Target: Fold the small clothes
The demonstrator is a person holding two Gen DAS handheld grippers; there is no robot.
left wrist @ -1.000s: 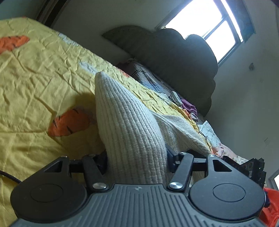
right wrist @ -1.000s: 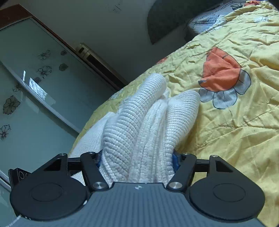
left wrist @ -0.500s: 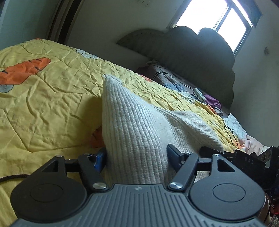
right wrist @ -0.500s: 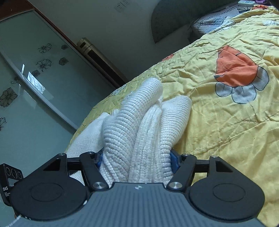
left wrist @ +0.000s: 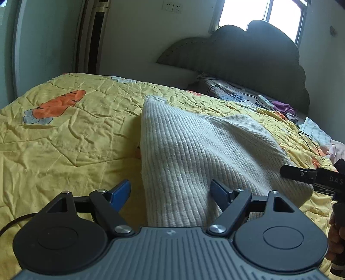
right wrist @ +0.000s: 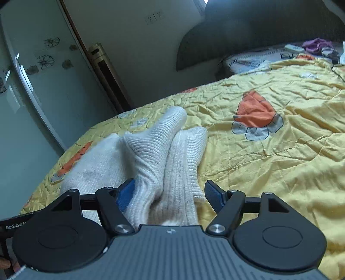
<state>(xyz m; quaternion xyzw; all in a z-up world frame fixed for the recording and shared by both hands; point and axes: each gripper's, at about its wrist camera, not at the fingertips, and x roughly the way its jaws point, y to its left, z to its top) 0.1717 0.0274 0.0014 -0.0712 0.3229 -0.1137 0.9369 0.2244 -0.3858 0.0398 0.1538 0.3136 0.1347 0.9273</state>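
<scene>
A bed is covered by a crumpled yellow quilt (left wrist: 64, 137) printed with orange carrot shapes, and this fills most of both views. Behind it, a dark scalloped headboard (left wrist: 248, 56) is set against the wall under a bright window (left wrist: 258, 13). To one side, a tall pale-green glass door (right wrist: 32, 86) decorated with flower outlines is seen from the right wrist camera.

On the quilt lies a cream ribbed knit garment (left wrist: 194, 155). In the left wrist view it is spread as a broad, folded slab running away from the camera, with one corner raised toward the far side of the bed. In the right wrist view the same garment (right wrist: 163, 163) is bunched into two thick rolled ridges that rise from between the fingers, with a flatter part lying off to the left.

The left gripper (left wrist: 170, 193) is held spread, its jaws having just been opening; the near edge of the knit lies between the blue pads, but a gap of quilt is visible beside the left pad, so the fabric is not pinched. The right gripper (right wrist: 170, 193) is likewise parted, its jaws having just been opening; the bunched knit sits between the pads, and the right pad stands clear of it, while contact at the left pad cannot be told.

At the pillow end, small clutter is scattered: a purple cloth (left wrist: 282, 107) and a white remote (left wrist: 264, 100).
</scene>
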